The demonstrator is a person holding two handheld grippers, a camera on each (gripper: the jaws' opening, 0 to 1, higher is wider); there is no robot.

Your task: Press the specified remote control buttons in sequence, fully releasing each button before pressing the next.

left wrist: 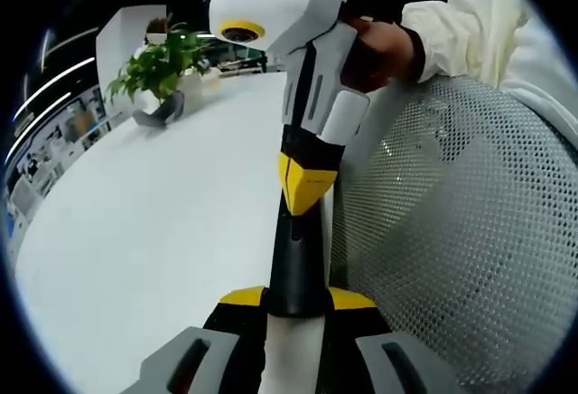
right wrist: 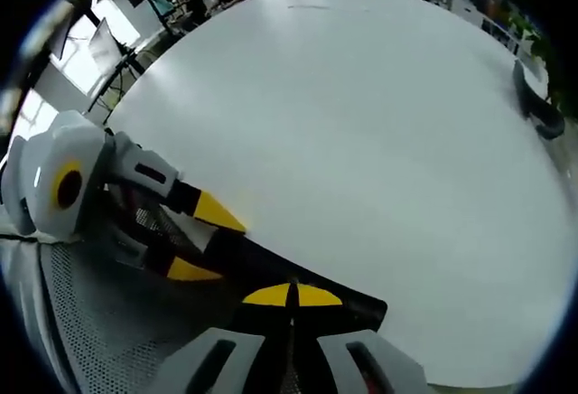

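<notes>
A black remote control is seen clamped end to end between both claws, over the edge of the white desk. The left claw is closed on its near end; the right claw is closed on the opposite end. A mesh chair back lies beside. Button faces cannot be made out. Risk judged: with both claws occupied, no button can be pressed; release of one could let the remote tip off the edge.
</notes>
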